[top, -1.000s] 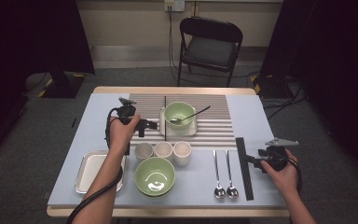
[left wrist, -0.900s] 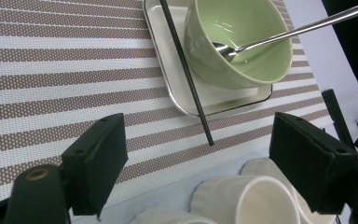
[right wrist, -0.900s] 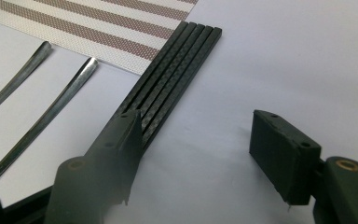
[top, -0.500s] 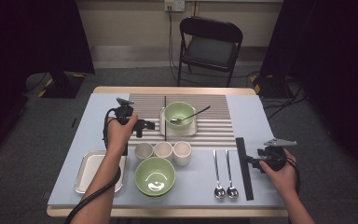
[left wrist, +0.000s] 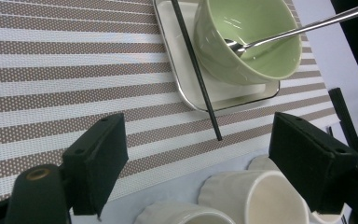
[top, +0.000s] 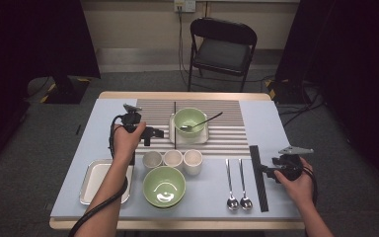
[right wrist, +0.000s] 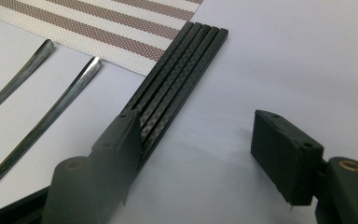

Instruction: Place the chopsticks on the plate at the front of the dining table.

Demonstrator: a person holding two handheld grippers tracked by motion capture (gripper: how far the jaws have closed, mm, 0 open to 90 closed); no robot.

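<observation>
Nothing has shifted since earlier. Nearest me, my right gripper (top: 271, 170) holds its fingers spread beside the black chopstick bundle (right wrist: 177, 79), whose lower end they hide. Farther off, my left gripper (top: 154, 133), fingers spread, hovers near a single chopstick (left wrist: 196, 70) leaning on the tray (left wrist: 186, 88).

Glossy green bowl (left wrist: 256, 42), woven mat (left wrist: 74, 70), matt chopsticks (right wrist: 177, 84).

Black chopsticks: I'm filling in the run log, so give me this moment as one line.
left tongs: open over mat near single chopstick | right tongs: open beside black chopsticks | nothing held
</observation>
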